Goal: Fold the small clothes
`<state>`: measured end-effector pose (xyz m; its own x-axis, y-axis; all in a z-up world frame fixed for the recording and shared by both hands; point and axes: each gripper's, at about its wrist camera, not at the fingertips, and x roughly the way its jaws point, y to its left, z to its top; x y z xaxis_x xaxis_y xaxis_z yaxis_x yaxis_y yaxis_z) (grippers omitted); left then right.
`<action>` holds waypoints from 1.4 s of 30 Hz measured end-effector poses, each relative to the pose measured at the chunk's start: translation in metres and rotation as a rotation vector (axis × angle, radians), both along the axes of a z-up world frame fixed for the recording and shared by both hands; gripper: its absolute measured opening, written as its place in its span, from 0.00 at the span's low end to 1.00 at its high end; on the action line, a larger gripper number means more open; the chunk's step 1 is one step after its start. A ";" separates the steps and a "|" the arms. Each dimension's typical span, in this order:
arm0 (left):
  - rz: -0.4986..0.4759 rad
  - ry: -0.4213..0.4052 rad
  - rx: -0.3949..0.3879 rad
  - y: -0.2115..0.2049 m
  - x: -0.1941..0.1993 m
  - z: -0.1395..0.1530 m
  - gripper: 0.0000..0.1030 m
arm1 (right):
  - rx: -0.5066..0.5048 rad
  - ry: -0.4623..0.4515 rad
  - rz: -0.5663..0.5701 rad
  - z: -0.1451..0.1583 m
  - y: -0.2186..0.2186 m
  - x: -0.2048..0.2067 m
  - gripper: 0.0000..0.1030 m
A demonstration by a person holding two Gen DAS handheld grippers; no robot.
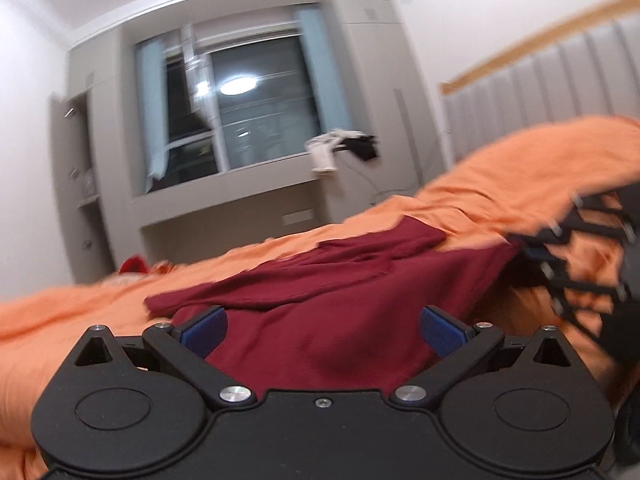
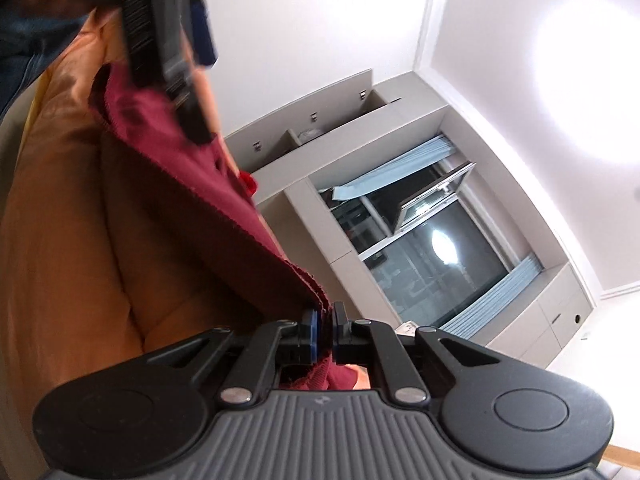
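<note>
Right tool (image 2: 325, 330) pinches the hem of the maroon garment (image 1: 320, 300), lifting that corner off the orange bedsheet (image 1: 500, 184). Left tool (image 1: 323, 330) is spread wide over the garment, gripping nothing.

- The left gripper (image 1: 323, 330) has its jaws spread wide, and its blue pads (image 1: 206, 330) press on nothing.
- It points roughly level, tipped slightly downward.
- The right gripper (image 2: 325, 334) has its jaws pinched together on the hem of a dark red garment (image 2: 208, 200).
- It is rolled onto its side and angled slightly upward.
- From the right wrist view, the left gripper appears blurred at the upper left.
</note>
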<state>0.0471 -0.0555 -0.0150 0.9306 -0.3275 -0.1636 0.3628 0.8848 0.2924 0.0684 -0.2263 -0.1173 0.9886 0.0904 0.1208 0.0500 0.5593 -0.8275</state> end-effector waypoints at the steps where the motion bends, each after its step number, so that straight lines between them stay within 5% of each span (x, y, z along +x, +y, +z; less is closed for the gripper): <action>1: -0.014 -0.009 0.039 -0.006 -0.001 -0.004 0.99 | 0.006 -0.010 0.002 0.000 0.000 -0.002 0.06; 8: 0.052 0.019 0.280 -0.046 0.014 -0.035 0.99 | 0.023 -0.044 0.010 -0.006 0.000 -0.002 0.06; 14: 0.197 0.022 0.297 -0.043 0.028 -0.038 0.89 | 0.036 -0.060 -0.015 -0.009 -0.003 -0.007 0.06; 21: 0.399 -0.069 0.379 -0.046 0.034 -0.042 0.80 | 0.071 -0.087 -0.050 -0.002 -0.008 -0.011 0.06; 33: 0.544 -0.065 0.306 -0.028 0.030 -0.023 0.71 | 0.076 -0.086 -0.054 0.001 -0.008 -0.015 0.06; 42: 0.565 -0.047 0.286 -0.019 0.027 -0.015 0.36 | 0.072 -0.090 -0.045 0.004 -0.008 -0.021 0.06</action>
